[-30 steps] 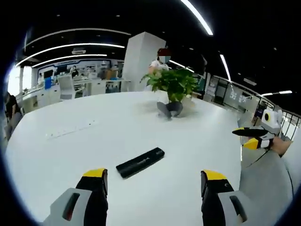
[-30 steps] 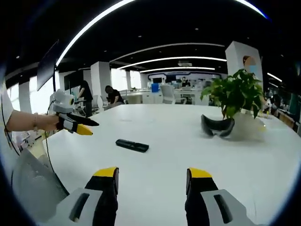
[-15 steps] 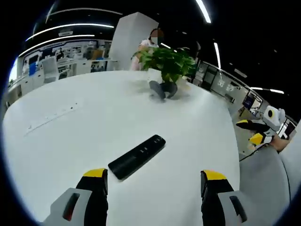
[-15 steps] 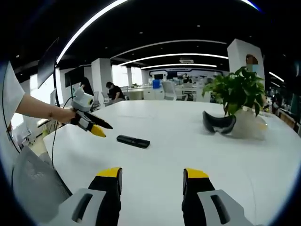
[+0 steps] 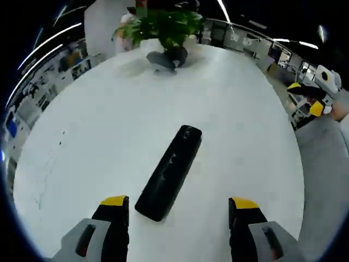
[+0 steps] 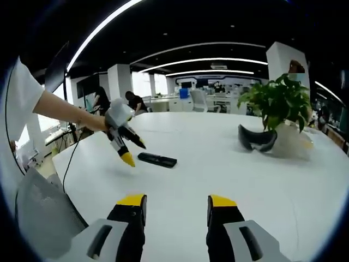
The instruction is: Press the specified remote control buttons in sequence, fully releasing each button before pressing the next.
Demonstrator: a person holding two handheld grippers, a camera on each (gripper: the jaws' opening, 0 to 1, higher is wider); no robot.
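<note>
A black remote control lies flat on the white table, its near end just ahead of and between the jaws of my left gripper, which is open and holds nothing. In the right gripper view the same remote lies at the left middle of the table. There a person's hand holds the left gripper tilted down, just left of the remote, jaws apart. My right gripper hovers open above the near table edge, and shows again as the right gripper off the table's right side.
A potted green plant and a dark headset stand at the far side of the table. The plant and headset sit beyond the remote. Grey chair backs lie near the table edge. People sit at desks behind.
The left gripper has moved in over the table and tipped down toward the remote, now close in front of its jaws. The right gripper's jaws have drawn slightly closer together.
</note>
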